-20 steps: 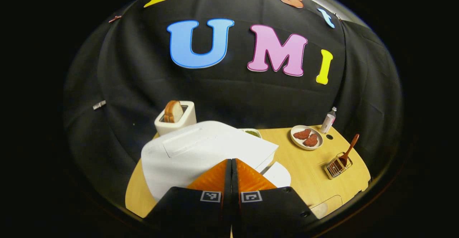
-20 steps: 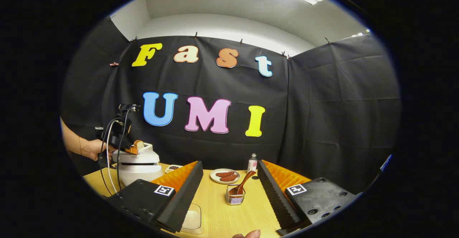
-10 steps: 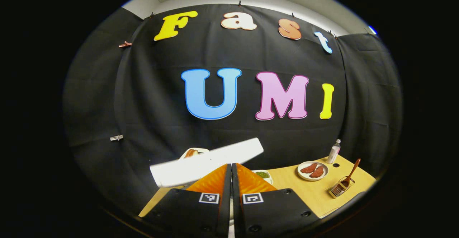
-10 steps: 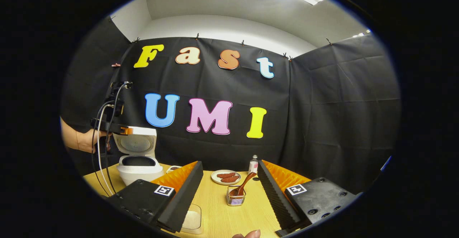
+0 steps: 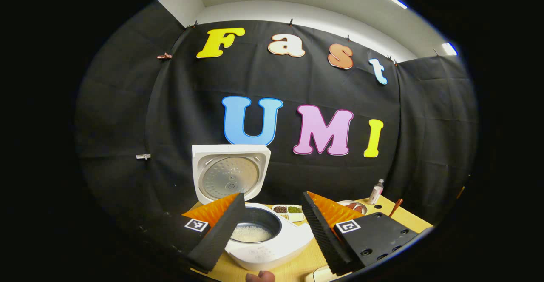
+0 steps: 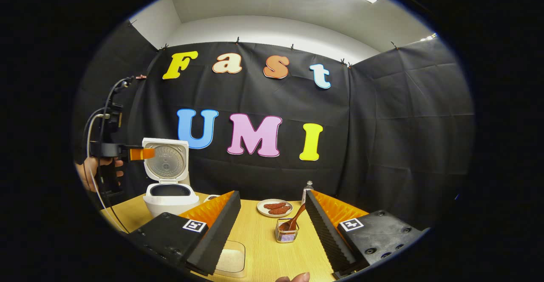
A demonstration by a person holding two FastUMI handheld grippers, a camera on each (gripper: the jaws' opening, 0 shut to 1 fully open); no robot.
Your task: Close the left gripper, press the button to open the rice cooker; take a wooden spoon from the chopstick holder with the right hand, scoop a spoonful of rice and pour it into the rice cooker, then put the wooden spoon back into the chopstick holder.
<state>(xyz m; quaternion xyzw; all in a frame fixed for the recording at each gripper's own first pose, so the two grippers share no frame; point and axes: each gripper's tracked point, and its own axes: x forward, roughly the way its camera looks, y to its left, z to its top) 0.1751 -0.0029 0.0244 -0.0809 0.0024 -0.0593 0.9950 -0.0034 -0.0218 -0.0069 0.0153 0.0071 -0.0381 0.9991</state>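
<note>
The white rice cooker [image 5: 272, 248] stands open, its lid [image 5: 230, 173] upright and some rice in the inner pot [image 5: 253, 233]. My left gripper [image 5: 273, 197] is open above and in front of the cooker, touching nothing. In the right gripper view the cooker [image 6: 170, 199] sits at the far left, with the left gripper [image 6: 142, 153] held by a hand level with the lid. My right gripper [image 6: 272, 194] is open and empty. Ahead of it, between its fingers, the wire chopstick holder [image 6: 286, 235] holds the wooden spoon [image 6: 294, 219], leaning right.
A clear container of rice [image 6: 231, 260] lies on the wooden table [image 6: 263, 248] by my right gripper's left finger. A plate of meat [image 6: 274, 208] and a small bottle [image 6: 308, 187] stand at the back. A divided dish of beans [image 5: 288, 210] sits behind the cooker.
The cooker lid swung from nearly closed to fully upright. My left gripper rose, drew back and went from shut to open. The right gripper barely moved.
</note>
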